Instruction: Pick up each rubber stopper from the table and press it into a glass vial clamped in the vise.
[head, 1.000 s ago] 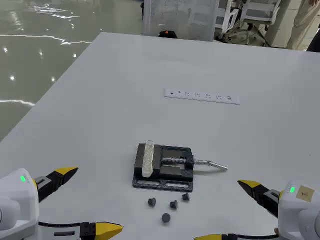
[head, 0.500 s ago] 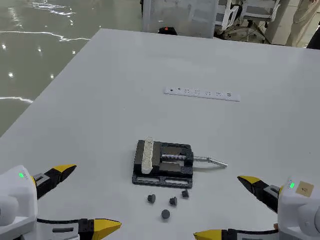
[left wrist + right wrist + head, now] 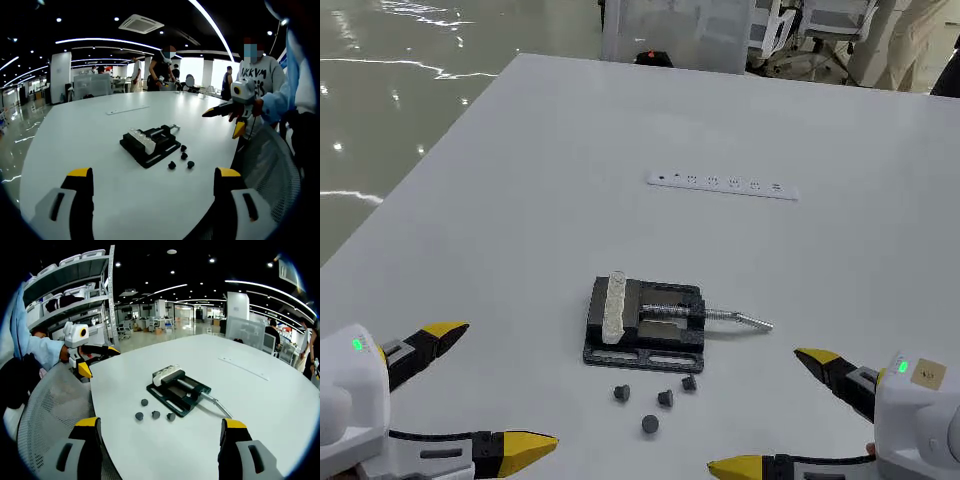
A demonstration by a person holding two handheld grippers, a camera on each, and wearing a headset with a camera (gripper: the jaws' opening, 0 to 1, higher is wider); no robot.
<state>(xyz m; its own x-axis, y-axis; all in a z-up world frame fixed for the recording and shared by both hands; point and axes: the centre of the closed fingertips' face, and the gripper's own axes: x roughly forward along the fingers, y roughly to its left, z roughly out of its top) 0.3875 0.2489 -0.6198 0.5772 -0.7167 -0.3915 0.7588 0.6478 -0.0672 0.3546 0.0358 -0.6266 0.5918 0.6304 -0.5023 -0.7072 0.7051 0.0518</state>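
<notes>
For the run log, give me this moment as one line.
left gripper open | right gripper open | four stoppers loose on table | vials in vise

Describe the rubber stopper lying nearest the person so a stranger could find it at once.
On the white table, find the black vise clamping a row of glass vials. Four dark rubber stoppers lie on its near side; the wanted stopper sits alone, farthest from the vise and closest to the person.

Vials (image 3: 615, 306) in vise (image 3: 672, 338) — too blurred to count.
</notes>
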